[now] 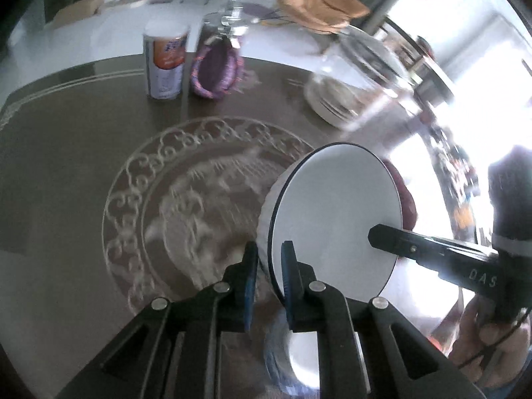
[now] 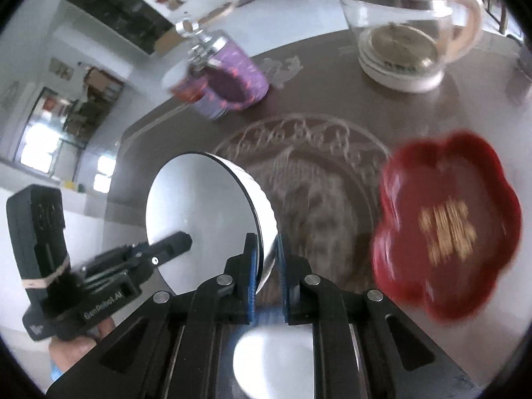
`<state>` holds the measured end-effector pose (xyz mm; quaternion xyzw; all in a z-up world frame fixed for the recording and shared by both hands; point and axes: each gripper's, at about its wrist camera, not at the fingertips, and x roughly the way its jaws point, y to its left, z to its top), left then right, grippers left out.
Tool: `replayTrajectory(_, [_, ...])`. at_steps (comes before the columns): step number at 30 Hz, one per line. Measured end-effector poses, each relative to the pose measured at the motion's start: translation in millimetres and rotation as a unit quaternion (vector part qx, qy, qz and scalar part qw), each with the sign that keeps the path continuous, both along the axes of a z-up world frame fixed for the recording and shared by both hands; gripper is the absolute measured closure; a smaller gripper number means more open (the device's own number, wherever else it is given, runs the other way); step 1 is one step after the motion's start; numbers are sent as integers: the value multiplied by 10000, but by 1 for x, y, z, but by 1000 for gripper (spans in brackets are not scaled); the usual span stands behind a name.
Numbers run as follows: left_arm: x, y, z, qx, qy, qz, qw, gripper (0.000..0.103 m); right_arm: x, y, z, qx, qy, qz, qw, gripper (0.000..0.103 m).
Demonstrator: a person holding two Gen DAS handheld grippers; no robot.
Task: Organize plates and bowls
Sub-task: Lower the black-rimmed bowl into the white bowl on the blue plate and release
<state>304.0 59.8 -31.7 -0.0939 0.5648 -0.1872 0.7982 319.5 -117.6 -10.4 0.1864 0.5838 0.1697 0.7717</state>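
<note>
A white bowl with a dark rim (image 1: 335,212) is held tilted on edge above the brown table; it also shows in the right wrist view (image 2: 202,219). My left gripper (image 1: 269,266) is shut on one side of its rim. My right gripper (image 2: 267,259) is shut on the opposite side of the rim. Each gripper shows in the other's view, the right one (image 1: 432,249) and the left one (image 2: 133,259). A second bowl with a blue outside (image 1: 299,359) sits right below the held bowl (image 2: 269,362). A red flower-shaped dish (image 2: 449,222) lies on the table to the right.
A glass teapot (image 2: 402,30) stands at the back right on the table. A purple patterned jar with a metal clasp (image 2: 229,76) and a white canister (image 1: 165,61) stand at the back. The brown table (image 1: 66,166) has an engraved round pattern in its middle.
</note>
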Motion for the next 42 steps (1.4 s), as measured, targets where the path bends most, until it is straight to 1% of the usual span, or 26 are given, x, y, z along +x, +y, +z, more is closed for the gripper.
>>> replayTrajectory(2, [-32,-4,2,16,-25,-146,9999,90,-25,-4,2,43,65,-12,10000,91])
replayTrajectory(5, [-64,-16,-1,101,-29,-282,9995,90,-63,-11,-1,39,210,-44,9998,91])
replayTrajectory(9, [-89,-24,-20,185,87,-326,9993,90,-92,-15,-18,-78,360,-119,9992,91])
replayTrajectory(12, [-98,-34,-27,327,24,-357,9988,90,-103,-18,-29,-110,347,-239,9991,91])
replayTrajectory(18, [-105,-53,-36,792,-140,-500,9955,89,-110,-23,-41,-336,292,-339,9984,91])
replayTrajectory(21, [-107,-58,-40,980,-208,-532,9935,89,-119,-30,-43,-420,200,-388,9982,91])
replayTrajectory(23, [-108,-60,-39,1091,-332,-546,9920,89,-122,-31,-41,-463,110,-372,9982,92])
replayTrajectory(27, [-109,-65,-35,1244,-452,-581,9895,89,-123,-24,-39,-554,-25,-306,9980,92])
replayTrajectory(29, [-109,-65,-30,1304,-589,-585,9880,89,-124,-20,-39,-635,-109,-279,9975,92])
replayTrajectory(31, [-110,-63,-22,1432,-809,-508,9851,89,-124,-17,-38,-712,-201,-251,9969,92])
replayTrajectory(32, [-110,-62,-19,1447,-867,-500,9844,89,-124,-15,-37,-750,-257,-240,9966,92])
replayTrajectory(36, [-109,-51,-10,1313,-941,-338,9863,89,-128,-11,-32,-869,-496,-193,9948,91])
replayTrajectory(38, [-110,-48,-8,1441,-1065,-173,9837,89,-130,-10,-28,-929,-639,-176,9935,89])
replayTrajectory(41, [-110,-36,-4,1209,-1079,34,9868,89,-137,-11,-21,-999,-875,-183,9910,88])
replayTrajectory(42, [-111,-32,-4,1165,-1092,106,9871,89,-141,-13,-17,-1011,-982,-212,9898,85])
